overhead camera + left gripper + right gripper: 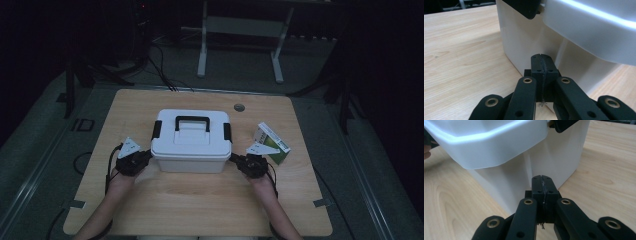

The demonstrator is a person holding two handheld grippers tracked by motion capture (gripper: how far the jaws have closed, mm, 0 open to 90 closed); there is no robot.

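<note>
A white plastic box [191, 145] with a black handle [192, 120] and black side latches stands in the middle of the wooden table [200, 200]. My left gripper [148, 156] is at the box's near left corner, jaws pressed together with nothing between them. In the left gripper view its tips [542, 58] sit just under the lid's rim, against the white wall [524, 42]. My right gripper [234, 159] is at the near right corner, shut and empty too. Its tips [542, 179] point at the box wall [554, 157] below the overhanging lid [486, 145].
A green and white carton [271, 140] lies on the table just right of the box, close behind my right hand. A round cable hole [239, 107] sits near the far edge. White frame legs [202, 50] stand on the floor beyond the table.
</note>
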